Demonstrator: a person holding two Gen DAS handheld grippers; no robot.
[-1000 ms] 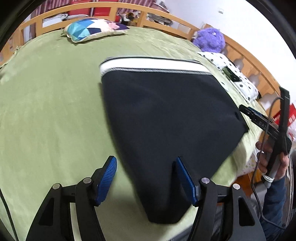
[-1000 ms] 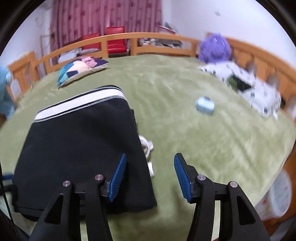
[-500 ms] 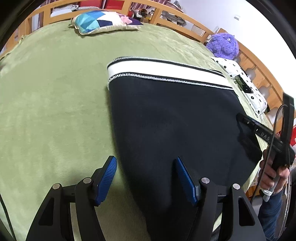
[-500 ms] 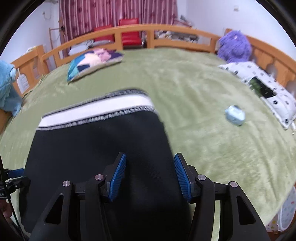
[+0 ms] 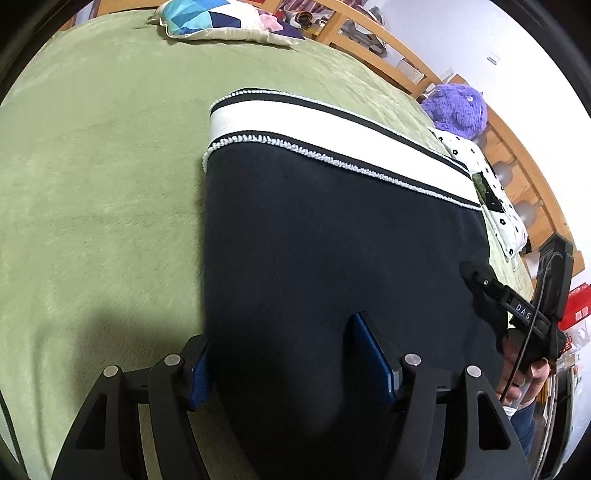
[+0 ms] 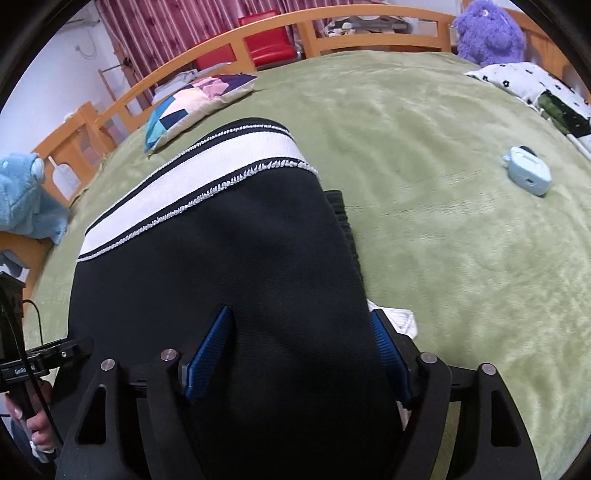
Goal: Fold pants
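The black pants point(image 5: 332, 236), white-banded at the far end, lie flat on the green bed point(image 5: 92, 184); their near edge is cut off below both views. The left gripper point(image 5: 291, 363) stands open astride the pants' left edge. The right gripper point(image 6: 301, 356), fingers just widened, stands open astride the right edge, nothing clamped; white cloth point(image 6: 400, 319) beside it is partly hidden.

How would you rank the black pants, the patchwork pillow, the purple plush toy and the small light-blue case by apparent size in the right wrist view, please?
1. Black pants, by far the largest.
2. Patchwork pillow and purple plush toy: too alike to rank, and the toy is cut off by the frame edge.
3. Light-blue case, smallest.
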